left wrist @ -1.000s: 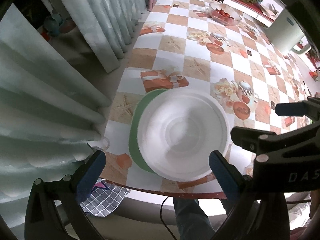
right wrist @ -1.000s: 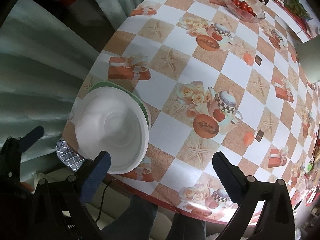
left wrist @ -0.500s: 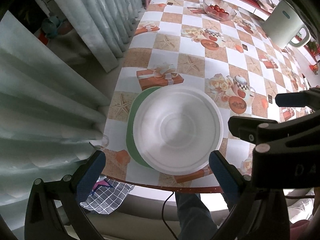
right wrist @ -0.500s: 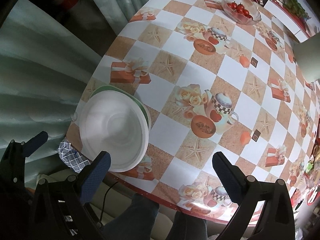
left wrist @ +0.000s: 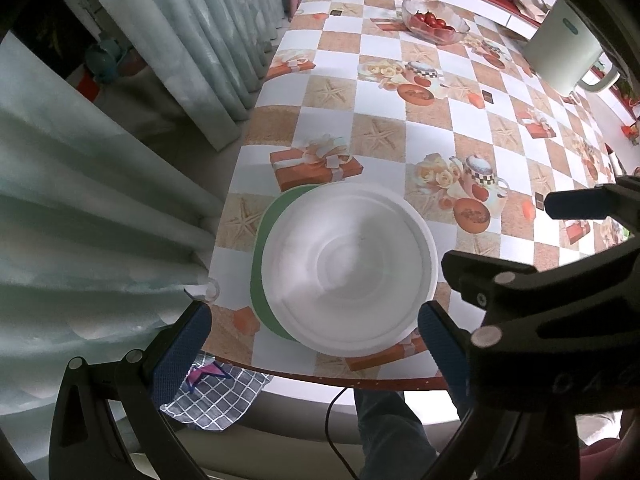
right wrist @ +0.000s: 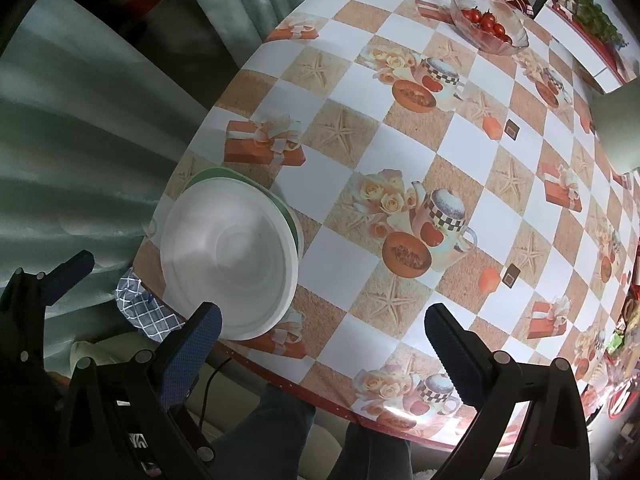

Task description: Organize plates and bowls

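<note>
left view: left gripper (left wrist: 312,344) wide open, holds nothing, hangs above white bowl (left wrist: 348,272). bowl sits on green plate (left wrist: 260,264) near front edge of table (left wrist: 400,140). looks like stack done. pull hands back slow, no bump on bowl

right view: right gripper (right wrist: 320,340) wide open too, empty, over bare cloth beside bowl (right wrist: 230,260). bowl close to edge, so keep left finger (right wrist: 188,354) off rim or stack may slide off

Both wrist cams high, sharing white bowl (left wrist: 348,268).
</note>
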